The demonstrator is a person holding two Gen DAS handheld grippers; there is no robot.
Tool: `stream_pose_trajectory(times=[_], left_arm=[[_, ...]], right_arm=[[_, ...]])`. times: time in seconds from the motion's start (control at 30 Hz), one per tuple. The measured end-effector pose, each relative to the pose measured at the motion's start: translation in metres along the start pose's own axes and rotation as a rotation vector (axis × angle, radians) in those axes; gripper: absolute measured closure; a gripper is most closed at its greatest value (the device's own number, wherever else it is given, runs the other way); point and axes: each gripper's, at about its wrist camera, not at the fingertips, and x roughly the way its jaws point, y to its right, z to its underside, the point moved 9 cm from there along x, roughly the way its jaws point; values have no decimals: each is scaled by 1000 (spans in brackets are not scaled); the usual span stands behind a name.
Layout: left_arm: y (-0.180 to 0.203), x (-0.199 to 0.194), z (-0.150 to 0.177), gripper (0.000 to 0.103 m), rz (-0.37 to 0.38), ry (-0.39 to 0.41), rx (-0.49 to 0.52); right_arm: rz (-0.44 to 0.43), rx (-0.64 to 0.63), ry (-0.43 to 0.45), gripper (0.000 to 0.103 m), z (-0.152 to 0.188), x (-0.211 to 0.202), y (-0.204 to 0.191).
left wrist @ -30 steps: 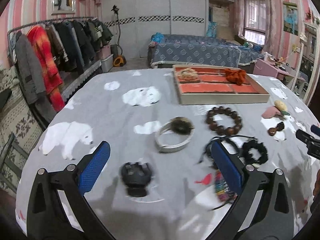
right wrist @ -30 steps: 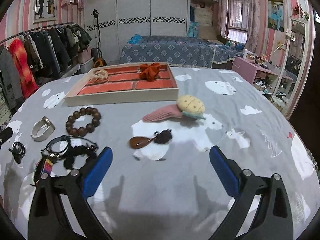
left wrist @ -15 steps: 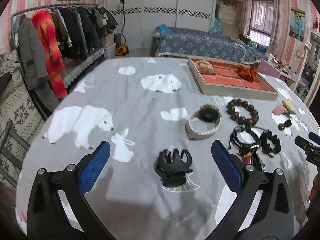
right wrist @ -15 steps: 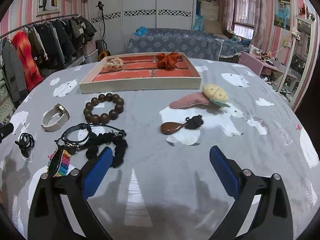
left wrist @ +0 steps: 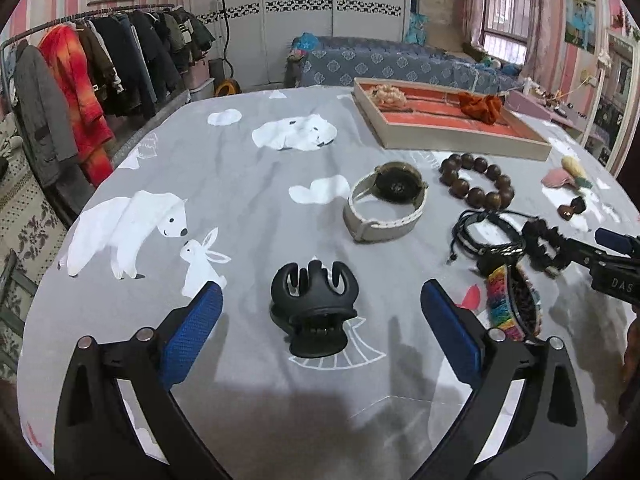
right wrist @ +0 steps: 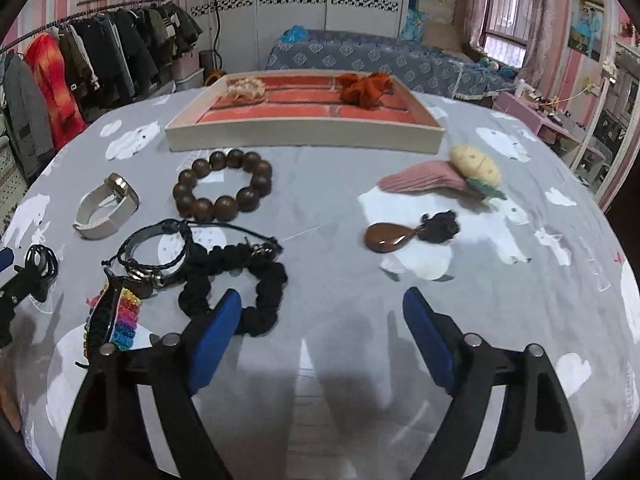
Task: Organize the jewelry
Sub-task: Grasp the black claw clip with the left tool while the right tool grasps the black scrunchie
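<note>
**Both grippers closing in over the loose jewelry**

Now framed lower centre in the left wrist view, the black claw clip [left wrist: 314,308] lies between the pads of the left gripper [left wrist: 320,320], untouched; a second ago it sat smaller and left of centre. These jaws have just begun to narrow but stand wide, gripping nothing. At the lower left of the right wrist view, the right gripper [right wrist: 322,332] has drifted toward the black scrunchie [right wrist: 240,284], whose lower loop now passes behind the left pad; its jaws have also been closing, with only bare cloth between them. Both pick-ups appear imminent, neither made. Upper centre, the tray [right wrist: 304,136] holds just a cream piece [right wrist: 245,89] and an orange scrunchie [right wrist: 365,85]. Legible writing: "DAS" on the other gripper's body [left wrist: 616,276], right edge of the left view.
</note>
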Motion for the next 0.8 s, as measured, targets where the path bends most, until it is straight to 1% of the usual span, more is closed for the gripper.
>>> stream_pose_trajectory(times=[0.13, 0.2, 0.23, 0.27, 0.3, 0.37, 0.4, 0.43, 0.5, 0.57, 0.63, 0.67, 0.8], left_arm=[[-4, 10, 2, 18, 22, -40, -25], [-7, 16, 5, 25, 28, -66, -43], [-9, 18, 6, 28, 33, -76, -52], [-10, 20, 7, 33, 34, -81, -60], [-11, 20, 7, 36, 31, -82, -63], [-12, 21, 8, 39, 32, -84, -64], [-11, 21, 8, 44, 33, -86, -63], [-11, 22, 8, 47, 36, -90, -62], [-10, 23, 9, 53, 49, -93, -64], [-10, 22, 8, 54, 51, -89, -62], [-10, 22, 9, 54, 51, -91, -64], [-10, 23, 9, 54, 53, -91, -65], [-10, 22, 8, 55, 55, -91, -72]], right_arm=[[-9, -9, -18, 23, 1, 8, -9], [4, -25, -21, 24, 1, 11, -12], [7, -26, -25, 27, 1, 13, -13], [1, -22, -35, 33, 2, 16, -13], [-7, -18, -41, 36, 3, 17, -13], [-13, -10, -44, 38, 2, 19, -12], [-14, -9, -43, 44, 2, 20, -12], [-18, -8, -40, 49, 1, 19, -13], [-23, -3, -37, 68, 0, 19, -13], [-30, 9, -34, 76, -1, 19, -11], [-41, 21, -35, 80, -2, 19, -8], [-47, 23, -35, 83, -2, 19, -8], [-58, 29, -25, 88, -5, 16, -4]])
